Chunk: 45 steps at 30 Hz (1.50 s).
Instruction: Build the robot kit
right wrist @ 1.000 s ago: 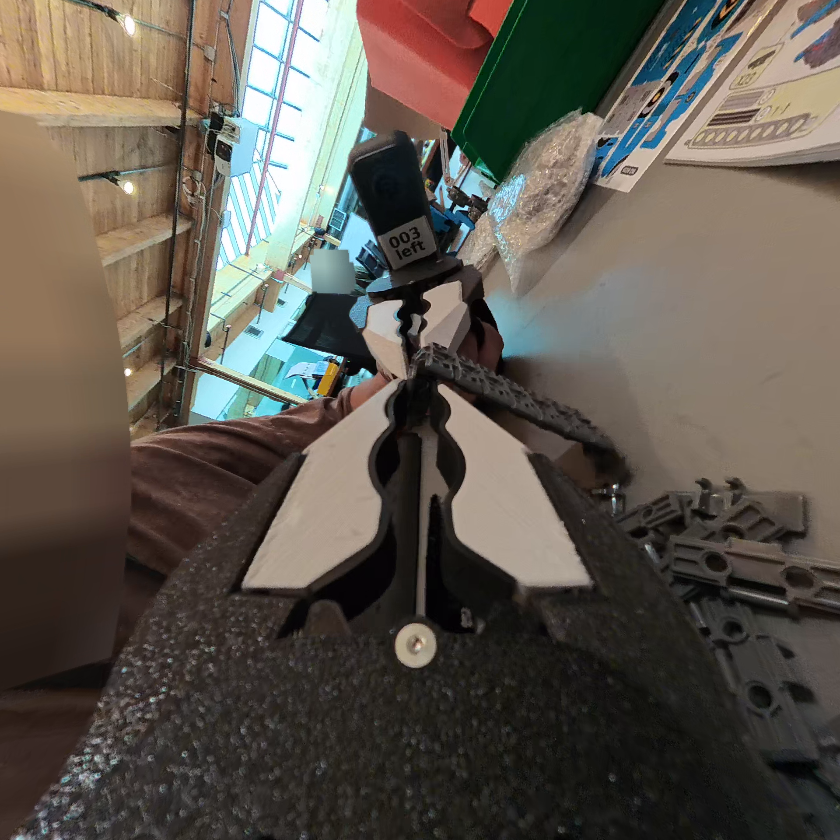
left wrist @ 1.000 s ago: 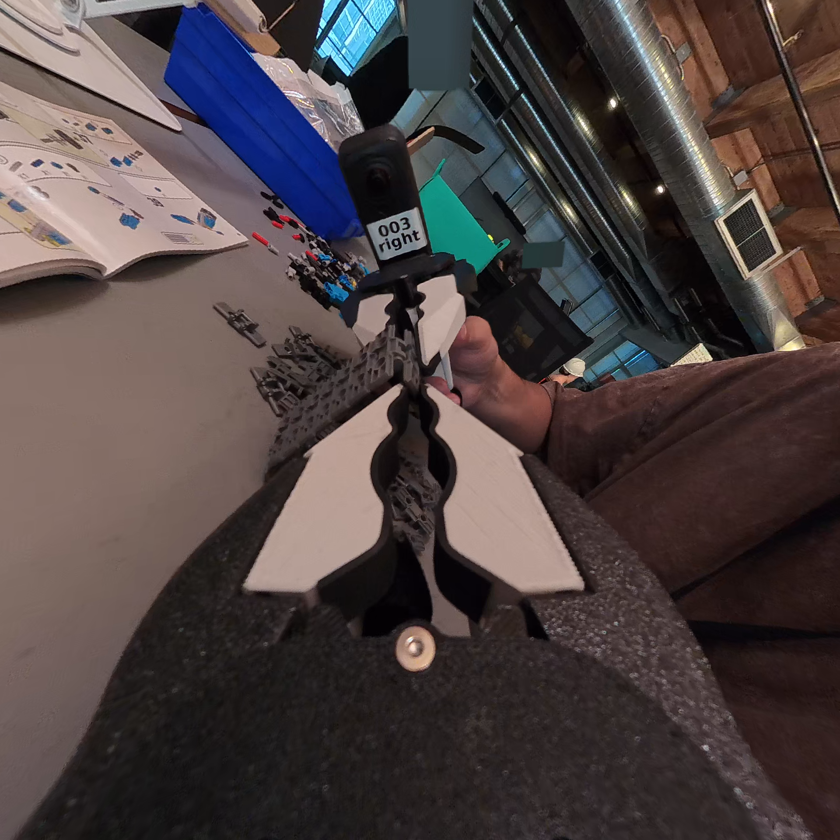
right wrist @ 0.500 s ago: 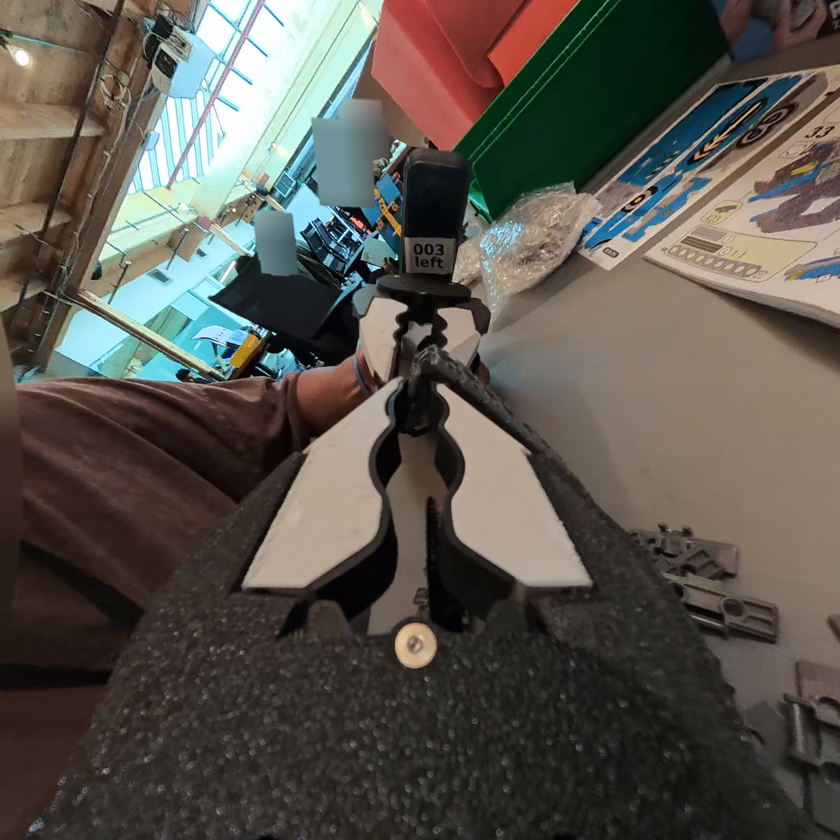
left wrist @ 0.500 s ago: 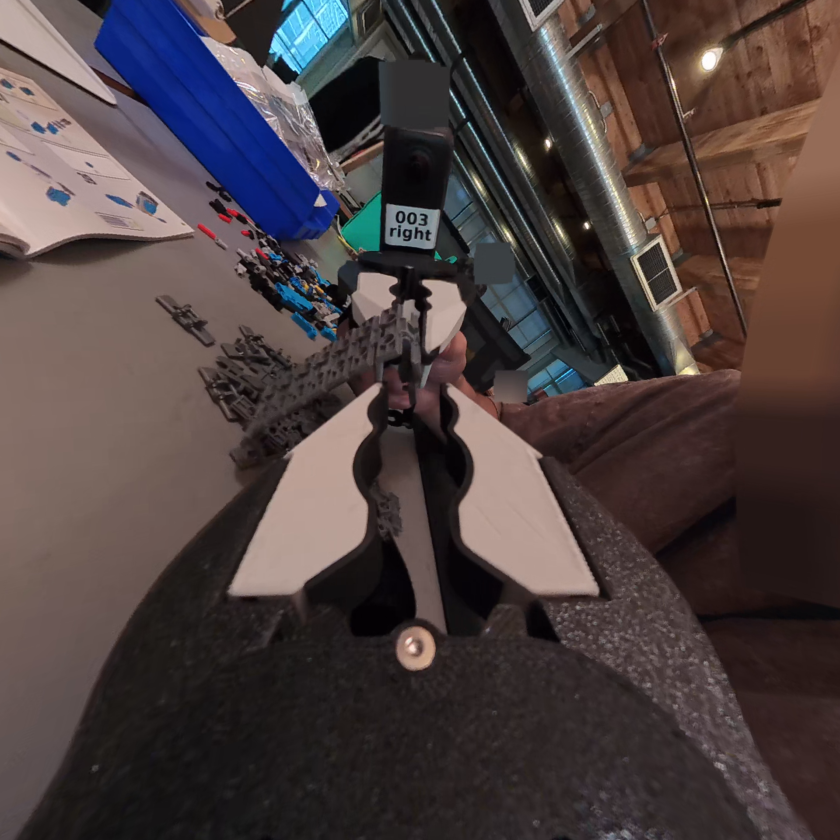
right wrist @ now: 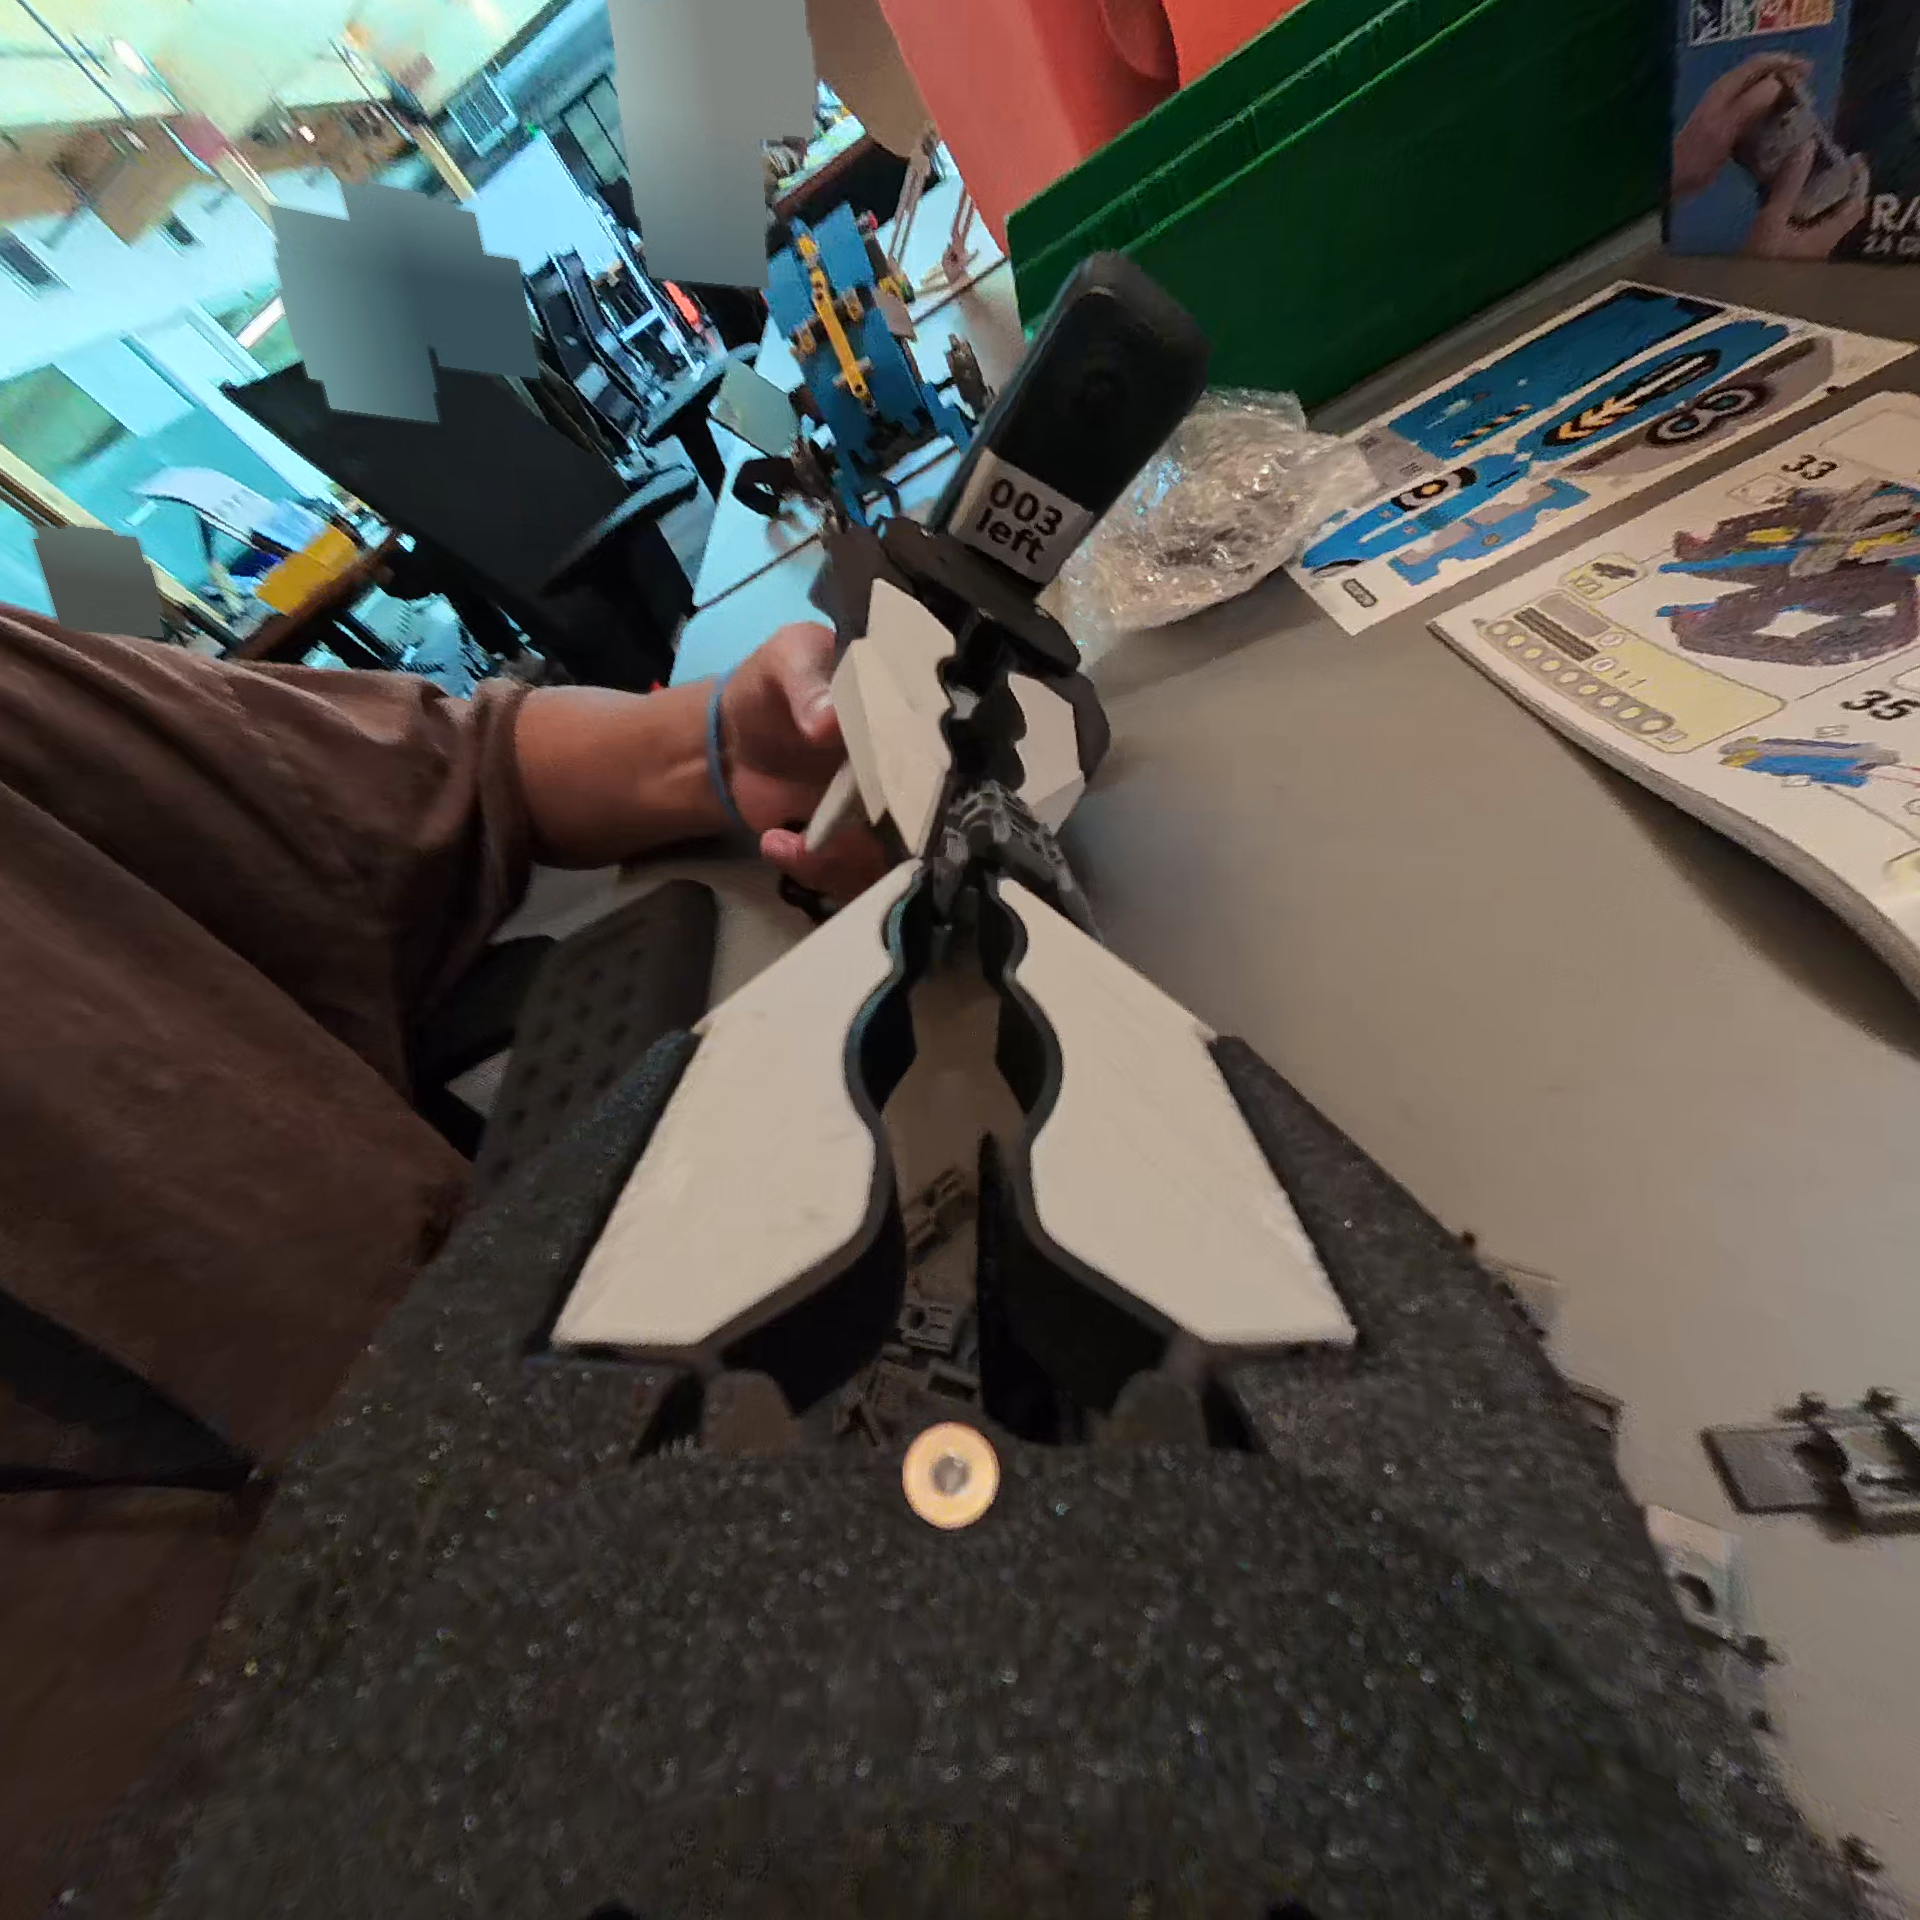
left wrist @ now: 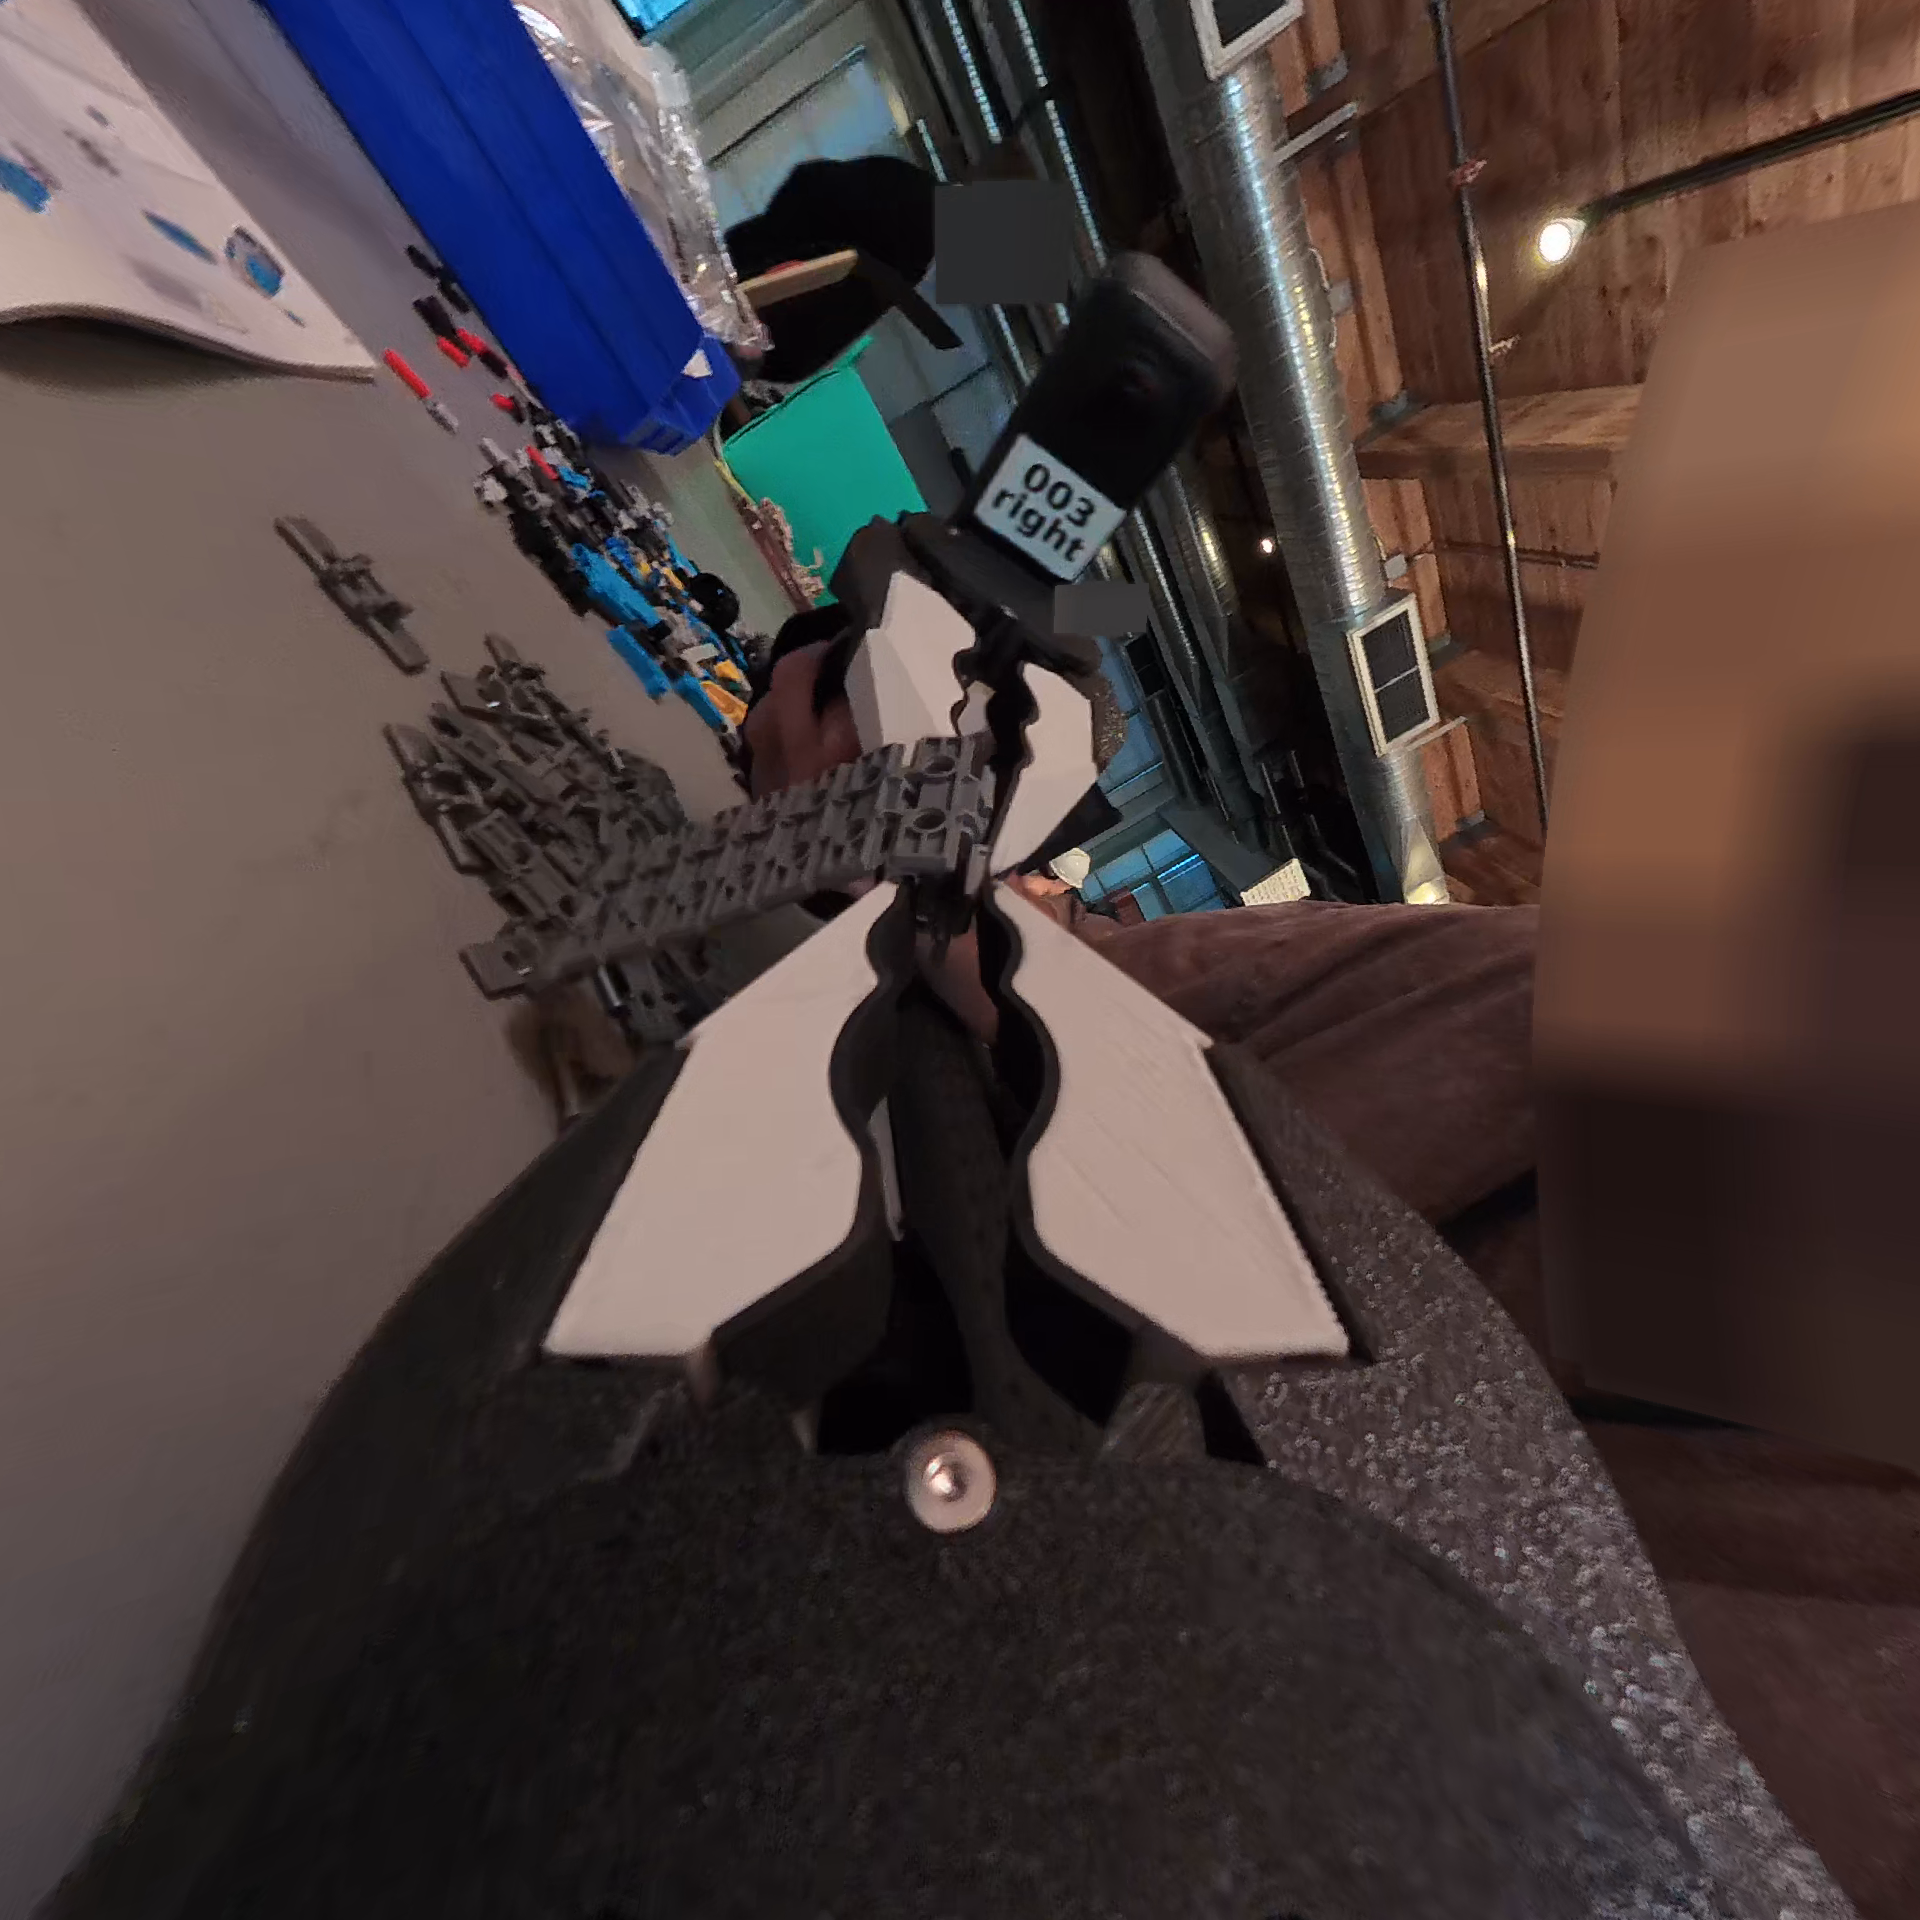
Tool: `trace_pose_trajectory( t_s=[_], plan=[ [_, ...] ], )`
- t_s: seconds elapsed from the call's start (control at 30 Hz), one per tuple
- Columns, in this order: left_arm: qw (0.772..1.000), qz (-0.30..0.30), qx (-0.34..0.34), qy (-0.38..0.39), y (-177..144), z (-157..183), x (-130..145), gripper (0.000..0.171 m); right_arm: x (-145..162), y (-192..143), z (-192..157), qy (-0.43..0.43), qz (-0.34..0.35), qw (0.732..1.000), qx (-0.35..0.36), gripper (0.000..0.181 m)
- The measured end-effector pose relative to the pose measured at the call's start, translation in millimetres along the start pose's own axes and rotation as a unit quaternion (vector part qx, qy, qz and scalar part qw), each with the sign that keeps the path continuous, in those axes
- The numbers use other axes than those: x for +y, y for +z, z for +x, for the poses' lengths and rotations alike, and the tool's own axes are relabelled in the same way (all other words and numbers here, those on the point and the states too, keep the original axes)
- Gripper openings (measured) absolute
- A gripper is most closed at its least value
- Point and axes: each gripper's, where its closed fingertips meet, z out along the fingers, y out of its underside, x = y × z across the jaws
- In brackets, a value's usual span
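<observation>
A grey chain of linked track pieces (left wrist: 748,862) runs from the pile on the grey table (left wrist: 156,831) up to where the two grippers meet. My left gripper (left wrist: 945,894) is shut on the chain's upper end. My right gripper (left wrist: 982,831) faces it tip to tip and is shut on the same end. In the right wrist view my right gripper (right wrist: 961,894) pinches the grey chain end (right wrist: 987,831), and the left gripper (right wrist: 966,821) sits just beyond it, held by a hand (right wrist: 779,727). Most of the chain is hidden there.
A pile of loose grey track links (left wrist: 520,769) lies under the chain, with one single link (left wrist: 353,592) apart. Blue and black parts (left wrist: 623,582), red pins (left wrist: 447,353), a blue bin (left wrist: 540,208), an instruction booklet (right wrist: 1714,665), a plastic bag (right wrist: 1195,499) and a green bin (right wrist: 1351,229) stand farther off. My left and right fingertips are right by each other. Left tips and right tips are each some 15 cm from the single link (left wrist: 353,592).
Both grippers have rolled and shifted together while keeping hold of the chain. The chain's held end now stands higher and farther from the pile.
</observation>
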Motion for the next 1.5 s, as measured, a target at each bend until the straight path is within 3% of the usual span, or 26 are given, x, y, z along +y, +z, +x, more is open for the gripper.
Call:
trace_pose_trajectory(
  t_s=[0.2,0.37,0.73,1.1,1.33,1.5],
  plan=[
    [1.000,-0.014,-0.015,0.010,-1,-3,4,0.008,5,0,0,0.084,-0.003,0.995,-0.050,0.010],
    [1.000,-0.003,-0.013,0.023,-4,0,0,0.007,1,-3,-4,0.200,0.021,0.971,-0.132,0.014],
    [0.980,-0.012,-0.107,0.165,-1,-11,1,0.006,3,-5,9,0.341,0.051,0.923,-0.174,0.011],
    [0.994,0.009,-0.065,0.088,-1,-9,-2,0.006,0,-6,11,0.285,0.052,0.947,-0.141,0.006],
    [0.993,0.007,-0.093,0.070,-1,-19,-1,0.007,8,-5,16,0.164,0.008,0.984,-0.066,0.007],
    [0.998,-0.005,-0.056,0.025,-1,-15,2,0.017,12,-5,13,0.053,-0.032,0.998,-0.011,0.006]
  ],
)
